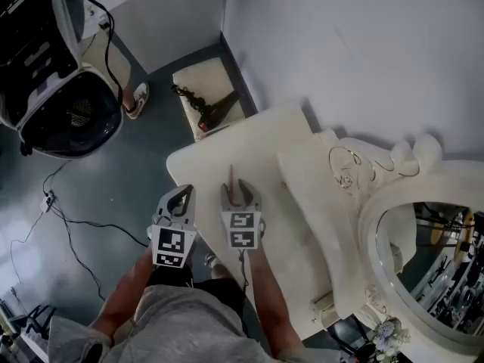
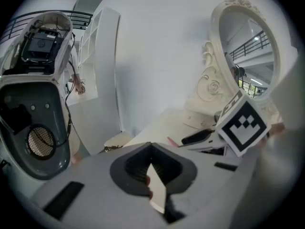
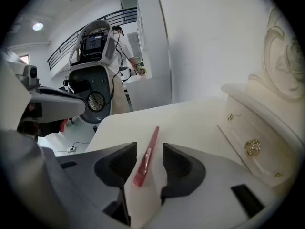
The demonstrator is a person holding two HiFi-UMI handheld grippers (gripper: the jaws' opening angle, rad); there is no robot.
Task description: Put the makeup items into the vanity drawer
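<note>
Right gripper view: the right tongs [image 3: 148, 151] stand open astride the brush [image 3: 145, 162], which lies flat on the table [image 3: 190, 123], left of the shut drawer [image 3: 248, 137]; the left tongs [image 2: 151, 168] are closed and look empty. Closing too high could miss the thin brush or flick it off the near edge

No legible words, brand names or numbers anywhere. Only signs: black-and-white square code patterns, printed on the left marker cube [image 1: 171, 248] of the left gripper [image 1: 181, 193] and on the right marker cube [image 1: 242, 231] of the right gripper [image 1: 240, 190], not readable as text. Small lit screen [image 3: 94, 42] on the white machine in the right gripper view, too small to make out.
</note>
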